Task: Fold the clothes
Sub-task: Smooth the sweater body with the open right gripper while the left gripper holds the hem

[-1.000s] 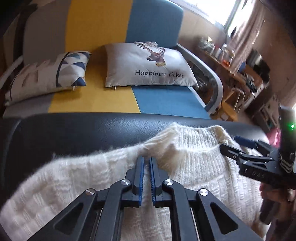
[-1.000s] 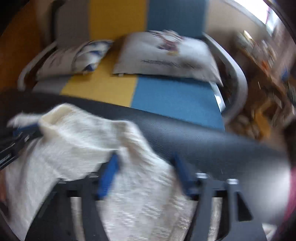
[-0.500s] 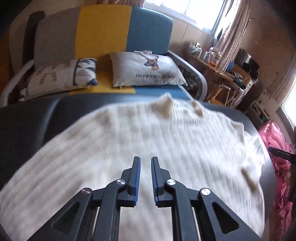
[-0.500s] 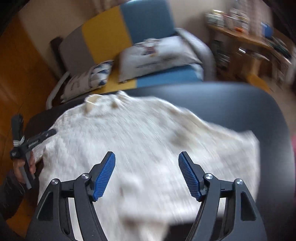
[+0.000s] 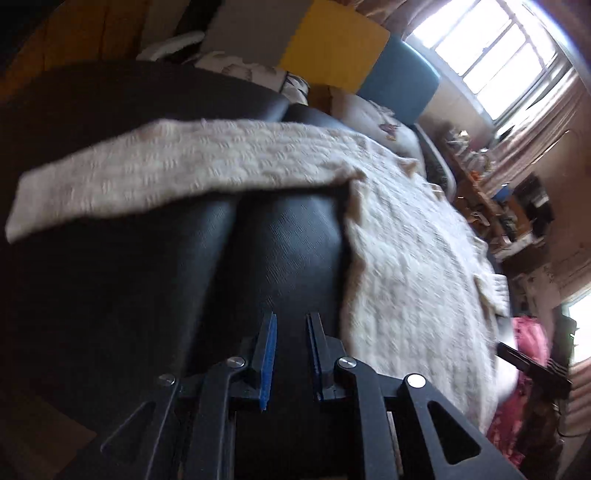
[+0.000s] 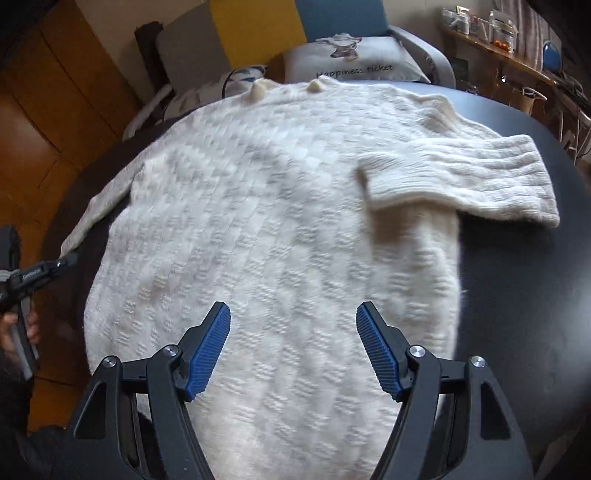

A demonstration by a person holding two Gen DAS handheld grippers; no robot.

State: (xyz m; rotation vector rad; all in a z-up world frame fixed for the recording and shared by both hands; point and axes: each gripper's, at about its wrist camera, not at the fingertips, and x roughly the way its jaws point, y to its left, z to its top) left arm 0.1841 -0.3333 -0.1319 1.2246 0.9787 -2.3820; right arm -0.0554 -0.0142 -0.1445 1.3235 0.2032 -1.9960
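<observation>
A cream knitted sweater lies spread flat on a black leather surface, collar at the far side. Its right sleeve is bent back across its side. Its left sleeve stretches out over the black surface. My right gripper is open and empty, above the sweater's lower body. My left gripper has its jaws a narrow gap apart, empty, over bare leather beside the sweater body. It also shows in the right wrist view at the left edge.
A yellow, blue and grey sofa stands behind the black surface with a printed cushion and a patterned cushion. A cluttered wooden shelf is at the right. Pink cloth lies beyond the sweater.
The left gripper let go of the collar, swung left and tilted over bare leather by the left sleeve. The right gripper drew back above the spread sweater, still open.
</observation>
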